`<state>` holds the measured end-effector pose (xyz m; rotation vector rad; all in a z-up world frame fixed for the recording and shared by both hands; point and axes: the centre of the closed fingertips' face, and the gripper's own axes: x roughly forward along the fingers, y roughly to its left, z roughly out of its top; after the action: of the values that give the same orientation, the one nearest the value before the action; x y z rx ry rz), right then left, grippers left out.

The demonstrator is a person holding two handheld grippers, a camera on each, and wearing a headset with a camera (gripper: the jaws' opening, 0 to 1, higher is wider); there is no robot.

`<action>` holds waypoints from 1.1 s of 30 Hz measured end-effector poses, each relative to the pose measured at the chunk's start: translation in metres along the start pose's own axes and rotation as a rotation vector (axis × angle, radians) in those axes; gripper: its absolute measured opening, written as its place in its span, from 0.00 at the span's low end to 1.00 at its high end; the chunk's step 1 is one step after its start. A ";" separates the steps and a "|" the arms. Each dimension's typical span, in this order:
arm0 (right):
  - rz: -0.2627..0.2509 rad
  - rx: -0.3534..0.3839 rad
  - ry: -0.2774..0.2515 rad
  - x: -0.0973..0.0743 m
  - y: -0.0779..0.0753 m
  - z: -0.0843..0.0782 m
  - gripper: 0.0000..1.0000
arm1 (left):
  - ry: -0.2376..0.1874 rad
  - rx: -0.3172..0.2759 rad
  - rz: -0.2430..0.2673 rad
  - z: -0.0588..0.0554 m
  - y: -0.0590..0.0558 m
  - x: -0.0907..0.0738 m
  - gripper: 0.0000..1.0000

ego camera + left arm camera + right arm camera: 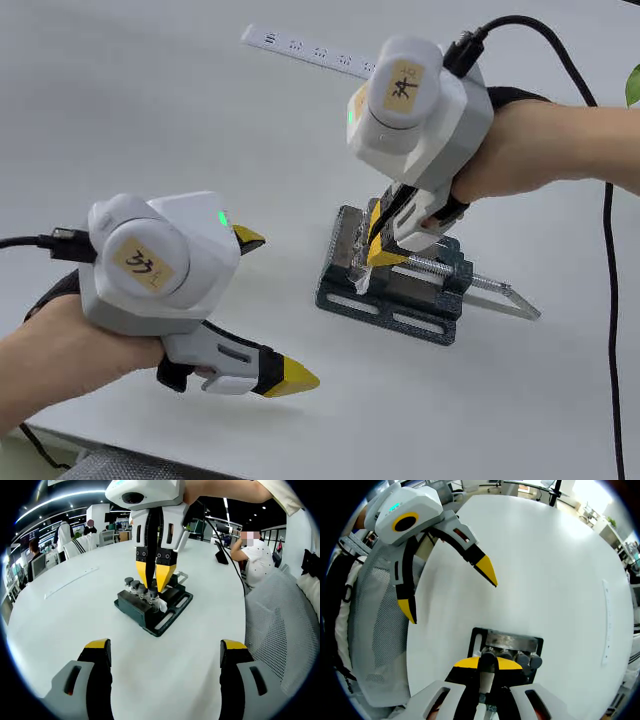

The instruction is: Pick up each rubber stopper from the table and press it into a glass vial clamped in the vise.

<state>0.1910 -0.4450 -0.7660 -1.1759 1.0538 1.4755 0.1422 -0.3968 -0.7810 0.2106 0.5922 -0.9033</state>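
A dark vise [395, 298] stands on the white table and clamps a row of glass vials [141, 590] with dark rubber stoppers [522, 658] in their mouths. My right gripper [378, 256] points straight down onto the near end of that row. Its yellow tips [507, 664] are shut on a dark stopper [487, 657] that sits on top of a vial. The same gripper [155, 578] hangs over the vise [165, 611] in the left gripper view. My left gripper [272, 308] is held to the left of the vise, open and holding nothing, with its jaws wide apart [165, 647].
A white power strip [305, 48] lies at the far side of the table. A black cable [608, 250] runs down the right side. The vise's handle screw [495, 290] sticks out to the right. A mesh chair [280, 625] stands beyond the table's edge.
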 end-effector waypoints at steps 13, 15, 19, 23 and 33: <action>0.000 0.009 0.034 0.002 -0.002 0.000 0.04 | -0.003 -0.001 0.000 0.001 -0.001 0.001 0.89; 0.000 0.014 0.037 0.002 -0.002 0.000 0.04 | -0.006 -0.002 -0.001 0.002 -0.001 0.001 0.89; 0.001 0.014 0.041 0.002 -0.003 0.001 0.04 | -0.005 -0.001 -0.002 0.002 -0.001 0.001 0.89; 0.004 0.016 0.034 0.001 -0.003 0.001 0.04 | -0.005 -0.001 -0.002 0.002 0.000 0.001 0.89; 0.004 0.015 0.045 -0.002 -0.004 0.001 0.04 | 0.002 -0.007 -0.004 -0.001 -0.001 0.002 0.89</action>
<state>0.1946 -0.4440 -0.7644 -1.2016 1.0963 1.4477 0.1418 -0.3984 -0.7826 0.2039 0.5982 -0.9042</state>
